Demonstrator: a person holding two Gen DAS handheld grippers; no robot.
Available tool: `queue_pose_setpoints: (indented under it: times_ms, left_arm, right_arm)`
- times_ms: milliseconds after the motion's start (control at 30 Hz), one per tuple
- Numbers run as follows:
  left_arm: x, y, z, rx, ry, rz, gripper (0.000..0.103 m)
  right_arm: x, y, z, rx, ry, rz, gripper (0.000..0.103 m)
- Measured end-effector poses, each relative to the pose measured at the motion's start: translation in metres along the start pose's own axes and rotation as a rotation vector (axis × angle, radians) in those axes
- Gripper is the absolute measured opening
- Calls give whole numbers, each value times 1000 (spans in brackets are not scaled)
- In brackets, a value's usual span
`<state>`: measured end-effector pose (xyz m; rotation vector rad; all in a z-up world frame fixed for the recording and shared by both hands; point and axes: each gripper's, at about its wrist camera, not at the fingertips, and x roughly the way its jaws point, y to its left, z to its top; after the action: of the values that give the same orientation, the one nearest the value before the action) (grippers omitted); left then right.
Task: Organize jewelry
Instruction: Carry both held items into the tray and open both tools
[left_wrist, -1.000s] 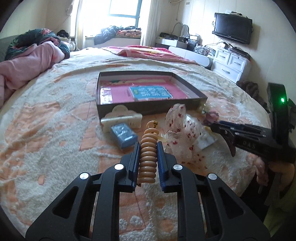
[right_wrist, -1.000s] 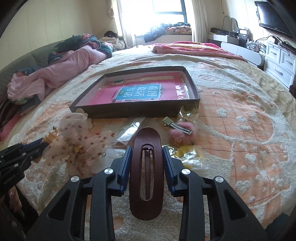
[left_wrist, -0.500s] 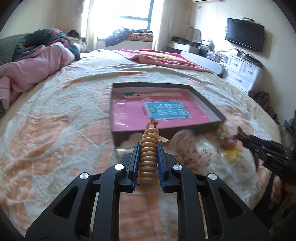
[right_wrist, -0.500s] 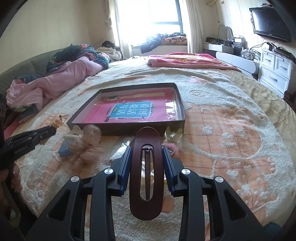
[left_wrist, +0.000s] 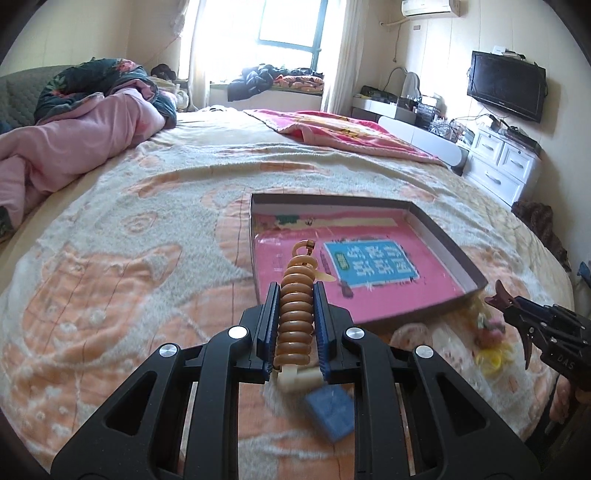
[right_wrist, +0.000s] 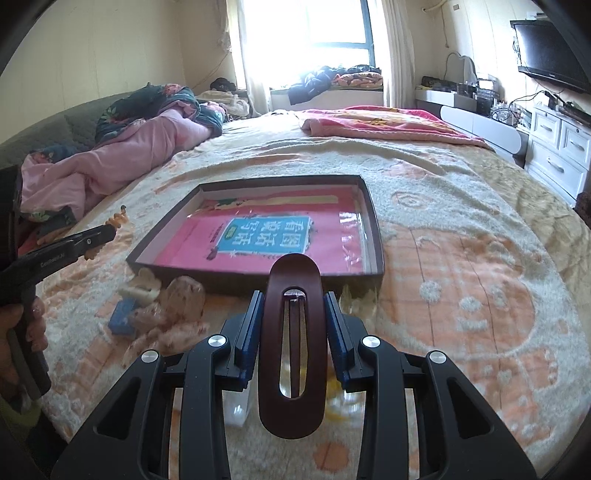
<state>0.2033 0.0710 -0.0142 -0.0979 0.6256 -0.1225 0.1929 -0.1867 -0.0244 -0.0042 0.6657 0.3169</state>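
Observation:
My left gripper is shut on an amber spiral hair clip, held above the bed in front of the near left corner of a dark shallow box with a pink bottom. My right gripper is shut on a dark brown oval hair clip, held in front of the near wall of the same box. The left gripper also shows in the right wrist view, and the right gripper shows in the left wrist view.
Loose items lie on the blanket before the box: a blue pad, a cream clip, a dotted sheer bag, a yellow piece. Pink bedding lies far left. A white dresser stands at the right.
Both grippers have risen and moved toward the box with their clips still held. The loose items now sit lower and nearer in both views.

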Motion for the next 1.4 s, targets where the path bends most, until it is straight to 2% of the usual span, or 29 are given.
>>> queue_pose_setpoints:
  times_ms: [233, 733, 1000, 1400]
  left_arm:
    - [22, -4, 10, -13, 1, -13, 11]
    - [72, -19, 15, -1, 71, -29, 11]
    - [89, -17, 14, -14, 117, -28, 12]
    - [87, -14, 14, -26, 104, -28, 14]
  right_arm:
    - [28, -6, 32, 0, -14, -2, 32]
    - [102, -28, 78, 2, 45, -50, 32]
    - [131, -30, 79, 10, 102, -43, 32]
    - [146, -35, 74, 53, 153, -48, 32]
